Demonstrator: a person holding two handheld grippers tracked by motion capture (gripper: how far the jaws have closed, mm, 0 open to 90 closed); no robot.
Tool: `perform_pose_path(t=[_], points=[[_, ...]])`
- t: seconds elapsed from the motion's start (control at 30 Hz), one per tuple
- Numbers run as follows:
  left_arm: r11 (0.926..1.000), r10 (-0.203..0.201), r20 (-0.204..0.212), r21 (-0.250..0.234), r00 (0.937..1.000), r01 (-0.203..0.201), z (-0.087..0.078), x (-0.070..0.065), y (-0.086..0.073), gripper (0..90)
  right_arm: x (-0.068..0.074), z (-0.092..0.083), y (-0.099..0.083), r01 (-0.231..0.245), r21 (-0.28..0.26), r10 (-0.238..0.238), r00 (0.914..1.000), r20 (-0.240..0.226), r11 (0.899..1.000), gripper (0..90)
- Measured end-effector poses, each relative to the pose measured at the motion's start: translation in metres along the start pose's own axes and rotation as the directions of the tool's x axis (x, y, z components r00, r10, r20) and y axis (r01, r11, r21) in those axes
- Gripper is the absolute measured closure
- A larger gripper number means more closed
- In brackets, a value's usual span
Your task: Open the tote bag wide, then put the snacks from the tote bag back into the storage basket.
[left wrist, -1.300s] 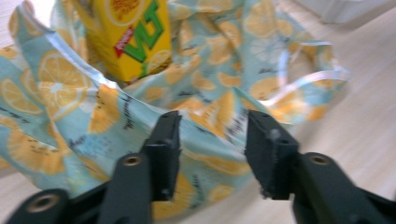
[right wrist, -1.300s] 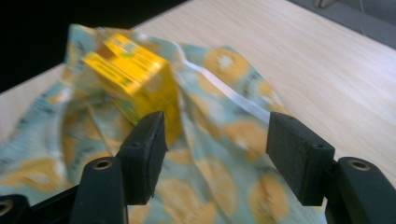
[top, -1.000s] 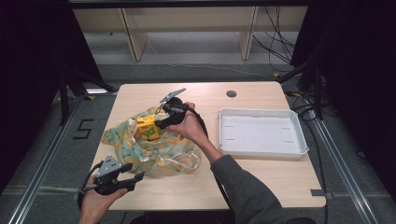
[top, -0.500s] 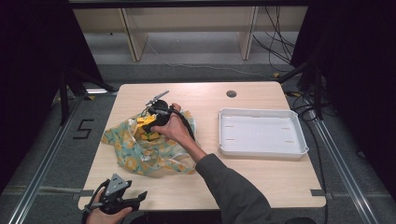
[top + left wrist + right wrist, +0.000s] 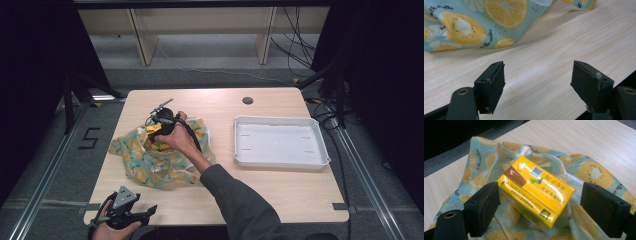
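A yellow carton pack [image 5: 536, 190] lies on a light blue cloth bag [image 5: 594, 173] printed with orange and kiwi slices. My right gripper [image 5: 540, 207] hovers just over it; its jaws have just been opening and stand wide on either side of the pack, not touching it. In the high view the right gripper [image 5: 161, 126] is over the bag [image 5: 150, 167] at the table's left middle, with the pack [image 5: 156, 134] under it. My left gripper [image 5: 145, 214] rests at the front left edge. Its jaws have just been opening, with only bare wood between them [image 5: 537, 82].
A white shallow tray [image 5: 280, 122] sits on the right half of the wooden table [image 5: 280, 190]. A round cable hole [image 5: 247, 100] is near the far edge. The bag's hem [image 5: 474, 25] lies just beyond the left gripper. Cables trail on the floor at the right.
The right hand has shifted left over the bag and its jaws have spread. The left hand has drawn back to the table's front edge.
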State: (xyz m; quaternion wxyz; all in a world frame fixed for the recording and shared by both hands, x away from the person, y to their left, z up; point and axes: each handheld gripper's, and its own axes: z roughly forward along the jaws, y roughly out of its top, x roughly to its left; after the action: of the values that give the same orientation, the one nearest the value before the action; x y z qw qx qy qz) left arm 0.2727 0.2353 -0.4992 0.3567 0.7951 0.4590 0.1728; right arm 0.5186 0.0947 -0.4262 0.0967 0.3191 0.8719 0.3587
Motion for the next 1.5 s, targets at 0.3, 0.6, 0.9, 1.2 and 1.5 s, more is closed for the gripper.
perform_pose_path(t=[0.3, 0.6, 0.9, 1.2, 1.5], points=[[0.9982, 0.044, 0.022, 0.040, 0.9988, -0.045, -0.001, 0.003, 0.001, 26.5, 0.003, 0.007, 0.002, -0.002, -0.003, 0.002, 1.0000, 0.003, 1.000, 16.1], [0.9988, 0.040, 0.023, 0.028, 0.9990, -0.040, -0.001, 0.002, 0.000, 26.4, 0.007, 0.019, 0.003, 0.001, 0.026, -0.002, 0.9998, 0.020, 1.000, 16.0], [0.9989, 0.042, 0.019, 0.020, 0.9989, -0.043, -0.001, 0.002, 0.000, 26.4, 0.008, 0.026, 0.004, -0.015, 0.044, 0.014, 0.9997, 0.022, 0.999, 16.2], [0.9985, 0.045, 0.022, 0.028, 0.9987, -0.046, -0.002, 0.003, 0.000, 26.5, 0.009, 0.030, 0.006, 0.004, 0.045, -0.006, 0.9989, 0.047, 0.999, 19.3], [0.9985, 0.047, 0.022, 0.029, 0.9987, -0.047, -0.001, 0.003, 0.000, 26.5, 0.011, 0.029, 0.007, 0.017, 0.042, -0.020, 0.9980, 0.060, 0.999, 19.9]])
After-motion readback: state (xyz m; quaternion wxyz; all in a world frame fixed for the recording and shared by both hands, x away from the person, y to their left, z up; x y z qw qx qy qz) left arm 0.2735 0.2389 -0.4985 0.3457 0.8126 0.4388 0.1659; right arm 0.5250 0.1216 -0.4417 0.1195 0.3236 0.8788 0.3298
